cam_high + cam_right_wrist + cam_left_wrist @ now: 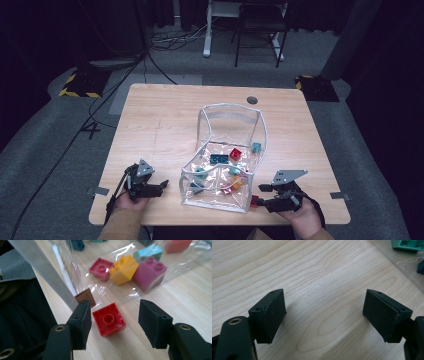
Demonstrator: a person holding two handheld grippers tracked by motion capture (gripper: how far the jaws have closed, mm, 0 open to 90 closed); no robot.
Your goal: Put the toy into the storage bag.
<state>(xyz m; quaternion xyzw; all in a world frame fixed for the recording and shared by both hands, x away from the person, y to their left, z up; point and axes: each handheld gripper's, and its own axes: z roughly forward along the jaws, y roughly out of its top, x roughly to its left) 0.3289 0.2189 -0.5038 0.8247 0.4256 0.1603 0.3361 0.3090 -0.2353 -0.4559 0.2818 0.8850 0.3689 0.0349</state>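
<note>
A clear plastic pouch [226,165] lies open on the wooden table, holding several coloured bricks. A small red brick [109,319] sits on the table outside the pouch, by its near right corner [254,201]. My right gripper [113,322] is open, its jaws on either side of this red brick, not touching it. Inside the pouch near it are a yellow brick [123,269], a magenta brick [150,272] and a pink brick [101,268]. My left gripper [324,315] is open over bare wood, left of the pouch [162,186], with nothing between its jaws.
The pouch's grey zip edge [42,272] runs close along the right gripper's left jaw. A teal brick [408,245] shows at the pouch side of the left gripper view. The table's near edge [165,222] lies just behind both hands. A round hole [252,100] sits at the table's back.
</note>
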